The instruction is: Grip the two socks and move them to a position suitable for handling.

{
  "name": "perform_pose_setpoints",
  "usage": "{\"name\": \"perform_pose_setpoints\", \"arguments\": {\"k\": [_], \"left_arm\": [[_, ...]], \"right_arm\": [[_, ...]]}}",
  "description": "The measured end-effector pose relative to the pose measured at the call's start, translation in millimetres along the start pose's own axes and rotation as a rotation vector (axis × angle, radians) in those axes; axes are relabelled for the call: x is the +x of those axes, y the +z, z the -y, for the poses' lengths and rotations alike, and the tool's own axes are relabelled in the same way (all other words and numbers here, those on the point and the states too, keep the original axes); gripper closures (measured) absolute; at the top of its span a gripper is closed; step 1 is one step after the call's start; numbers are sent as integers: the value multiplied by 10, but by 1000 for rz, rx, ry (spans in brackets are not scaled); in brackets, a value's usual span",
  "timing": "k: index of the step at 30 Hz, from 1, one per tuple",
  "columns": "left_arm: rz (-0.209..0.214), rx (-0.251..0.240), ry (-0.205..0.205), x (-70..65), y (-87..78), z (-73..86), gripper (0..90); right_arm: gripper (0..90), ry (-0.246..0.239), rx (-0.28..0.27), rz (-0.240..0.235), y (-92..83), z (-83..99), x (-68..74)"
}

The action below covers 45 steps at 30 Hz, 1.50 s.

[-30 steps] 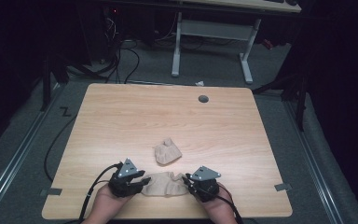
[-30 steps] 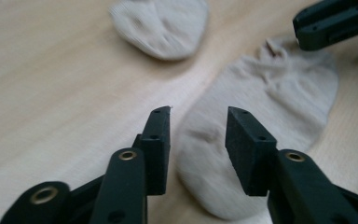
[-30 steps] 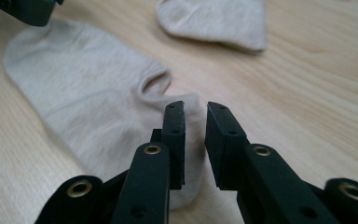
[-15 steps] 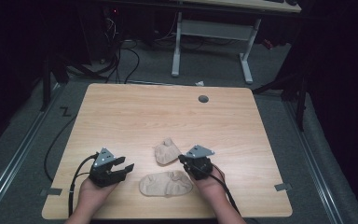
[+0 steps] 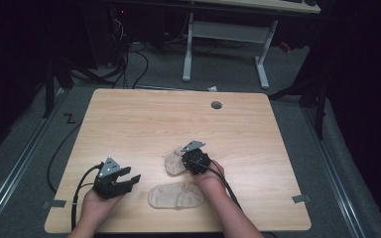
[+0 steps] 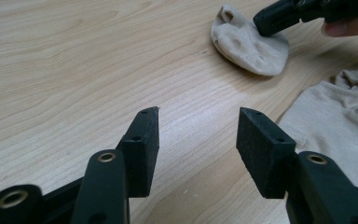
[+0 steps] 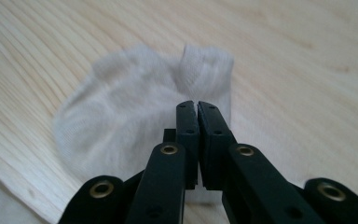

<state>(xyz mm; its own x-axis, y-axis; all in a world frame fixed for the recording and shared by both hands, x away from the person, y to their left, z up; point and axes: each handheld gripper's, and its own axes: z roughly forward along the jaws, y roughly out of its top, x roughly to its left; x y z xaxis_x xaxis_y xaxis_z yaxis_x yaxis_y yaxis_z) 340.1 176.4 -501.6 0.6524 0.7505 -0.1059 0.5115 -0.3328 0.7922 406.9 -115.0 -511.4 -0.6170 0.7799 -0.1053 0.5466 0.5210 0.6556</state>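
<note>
Two beige socks lie on the wooden table (image 5: 144, 119). One is flat (image 5: 176, 196) near the front edge, the other crumpled (image 5: 172, 163) just behind it. My left gripper (image 5: 134, 174) rests left of the flat sock (image 6: 331, 116); its jaws have just been opening and stand open (image 6: 198, 114) over bare wood, with nothing between them. My right gripper (image 5: 186, 161) is shut, its tips (image 7: 196, 105) right over the crumpled sock (image 7: 135, 107); I see no fabric between the pads. In the left gripper view, the right gripper's tip (image 6: 270, 23) touches that sock (image 6: 249, 44).
A round cable hole (image 5: 216, 105) sits near the table's far edge. Cables trail from both grippers over the front edge. A white desk frame (image 5: 225, 37) and loose cables stand on the dark floor behind the table.
Both grippers have left the ends of the flat sock. The left one moved left and opened wider. The right one moved back to the crumpled sock and closed.
</note>
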Motion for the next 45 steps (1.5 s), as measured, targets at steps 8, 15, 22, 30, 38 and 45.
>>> {"name": "perform_pose_setpoints", "arguments": {"k": [8,15,22,30,38,45], "left_arm": [[18,8,5,-35,16,12,492],[12,16,26,-55,41,0,490],[12,21,27,-55,48,1,488],[13,24,32,-54,47,4,488],[14,25,32,-57,60,3,487],[14,36,45,-70,73,8,487]], "right_arm": [[873,-10,6,-19,-190,298,116],[669,-32,-122,-60,-469,159,435],[569,-85,-46,-67,-225,147,658],[842,-79,-28,-38,-169,172,612],[842,-35,-98,-44,-335,151,509],[840,50,-181,-32,-556,186,240]]}}
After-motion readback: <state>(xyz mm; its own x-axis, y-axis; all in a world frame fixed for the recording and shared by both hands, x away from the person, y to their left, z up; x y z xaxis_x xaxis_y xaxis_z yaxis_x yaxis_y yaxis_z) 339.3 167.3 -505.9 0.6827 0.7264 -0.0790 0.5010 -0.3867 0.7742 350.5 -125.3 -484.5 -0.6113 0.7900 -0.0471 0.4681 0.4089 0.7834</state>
